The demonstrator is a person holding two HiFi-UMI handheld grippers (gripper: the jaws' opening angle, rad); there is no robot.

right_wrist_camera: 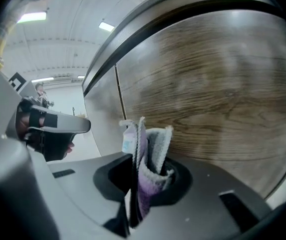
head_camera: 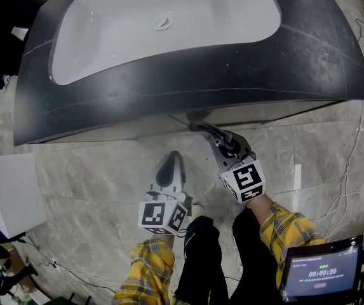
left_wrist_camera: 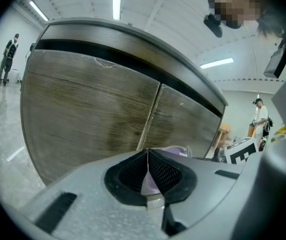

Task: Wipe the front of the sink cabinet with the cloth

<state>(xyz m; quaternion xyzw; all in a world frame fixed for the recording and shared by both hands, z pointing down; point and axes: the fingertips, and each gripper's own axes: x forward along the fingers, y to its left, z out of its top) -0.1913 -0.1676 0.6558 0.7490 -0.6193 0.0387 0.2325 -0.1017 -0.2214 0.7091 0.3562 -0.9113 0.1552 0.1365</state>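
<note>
At the cabinet front, below the overhanging front edge of the dark countertop (head_camera: 188, 81), the cloth (right_wrist_camera: 150, 169) sits pinched in the right gripper (right_wrist_camera: 145, 181). It is a lilac-and-grey folded wad, clamped low between the two pads. Its free end stands up out of the jaws, long axis roughly in line with them. The wood-grain cabinet door (right_wrist_camera: 207, 94) lies directly ahead of the cloth and to its right, very near. Contact cannot be confirmed from either view. In the head view this gripper's tip reaches under the countertop lip. The left gripper (left_wrist_camera: 147, 156) has its pads pressed together at the tips, with nothing gripped that I can make out. It hangs back over the marble floor (head_camera: 93, 189), facing the seam between the two doors (left_wrist_camera: 150, 116). Judgement: the right side is nearer and carries the tool. The coming stroke depends on pushing the cloth's free end forward onto the panel, then sweeping along the grain.
</note>
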